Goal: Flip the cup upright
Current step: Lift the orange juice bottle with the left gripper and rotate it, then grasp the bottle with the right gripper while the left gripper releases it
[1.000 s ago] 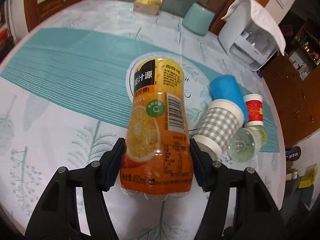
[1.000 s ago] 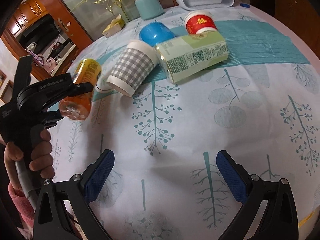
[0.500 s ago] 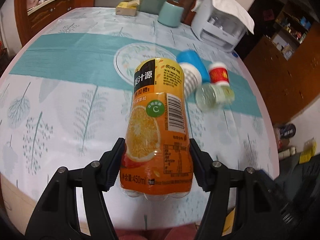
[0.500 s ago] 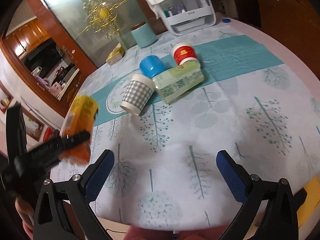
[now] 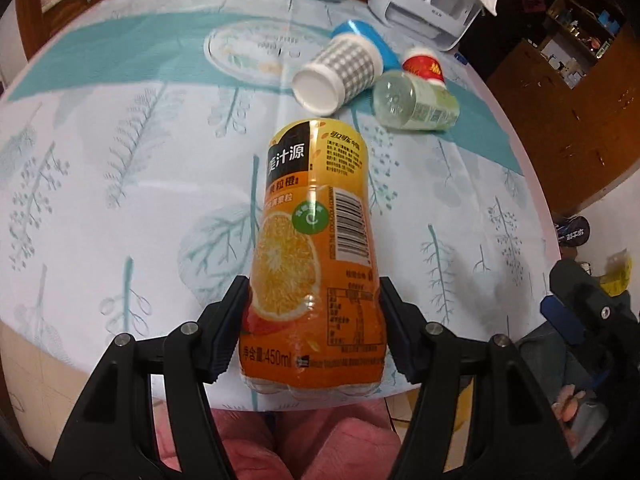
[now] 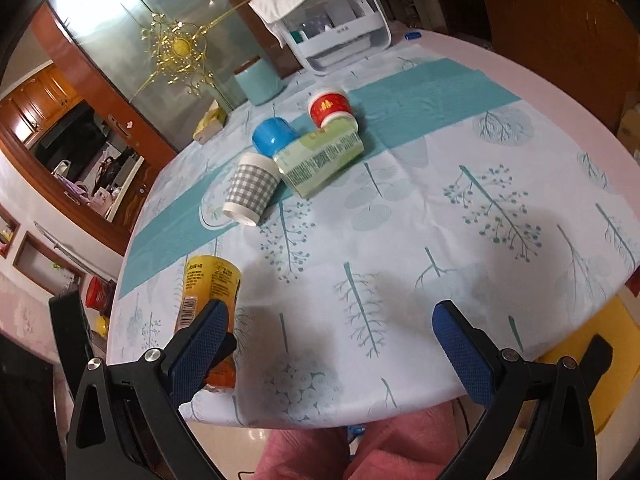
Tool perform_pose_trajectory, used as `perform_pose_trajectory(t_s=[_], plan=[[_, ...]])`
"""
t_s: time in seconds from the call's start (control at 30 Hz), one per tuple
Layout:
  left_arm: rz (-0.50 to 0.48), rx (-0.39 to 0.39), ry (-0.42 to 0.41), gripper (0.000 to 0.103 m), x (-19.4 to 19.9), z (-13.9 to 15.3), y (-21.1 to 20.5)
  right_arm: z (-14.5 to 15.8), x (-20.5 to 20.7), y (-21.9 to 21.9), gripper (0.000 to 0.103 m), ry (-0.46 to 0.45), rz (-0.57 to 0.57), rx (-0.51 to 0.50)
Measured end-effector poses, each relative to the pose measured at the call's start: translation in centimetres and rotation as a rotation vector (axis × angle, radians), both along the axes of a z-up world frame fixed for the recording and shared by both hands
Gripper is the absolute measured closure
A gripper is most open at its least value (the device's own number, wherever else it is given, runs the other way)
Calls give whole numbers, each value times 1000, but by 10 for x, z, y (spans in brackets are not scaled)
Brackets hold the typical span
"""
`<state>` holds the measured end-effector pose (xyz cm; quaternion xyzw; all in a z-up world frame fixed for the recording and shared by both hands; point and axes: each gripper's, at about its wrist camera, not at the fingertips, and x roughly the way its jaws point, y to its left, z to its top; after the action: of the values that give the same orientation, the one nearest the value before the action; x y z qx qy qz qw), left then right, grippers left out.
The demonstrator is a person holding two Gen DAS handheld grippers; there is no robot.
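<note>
— Okay, left side first?
— Left gripper (image 5: 312, 324) clamped on the orange juice bottle (image 5: 314, 248), pads on both sides of its lower part, held near the table's front edge. Label has Chinese text, a sliced orange picture, a green circle with "C", a barcode, and "450ml" at the bottom.
— Right one?
— Right gripper (image 6: 332, 344) spread wide, nothing between the blue pads, hovering over the tablecloth (image 6: 440, 240) near the edge.
— Cups?
— Grey checked cup (image 5: 340, 76) lies on its side, white open rim facing the camera, mid-table. Blue cup (image 5: 360, 32) right behind it, touching, also on its side. Red cup (image 6: 330, 106) with a gold mark stands mouth down; the writing is too small to read.
— Anything else in that cluster?
— Green-labelled bottle (image 6: 320, 158) on its side between the checked cup and the red one, clear base toward the left camera. Label print and a code patch show, unreadable.
— Background?
— White box appliance (image 6: 340, 28) with a cloth on top, teal canister (image 6: 260, 80), yellow tissue box (image 6: 210, 124) at the far edge.
</note>
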<state>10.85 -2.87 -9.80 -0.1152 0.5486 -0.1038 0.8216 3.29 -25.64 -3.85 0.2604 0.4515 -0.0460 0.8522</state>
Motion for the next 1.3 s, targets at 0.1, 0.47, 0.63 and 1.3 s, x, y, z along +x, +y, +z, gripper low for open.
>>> perform_pose_trajectory(t_s=[0.1,0.47,0.63,1.3], plan=[[0,-32,35,43,3,-9,1,-7,4,2,0,30,19,31],[-53,-61,143,29,6,-25,-4,-20,23,12,0,86,48,89],[-71,-57,124,27,0,-9,6,-20,36,21,0,100,62,102],[92,58,38,27,4,-1,101,-73,98,92,6,218,192,189]])
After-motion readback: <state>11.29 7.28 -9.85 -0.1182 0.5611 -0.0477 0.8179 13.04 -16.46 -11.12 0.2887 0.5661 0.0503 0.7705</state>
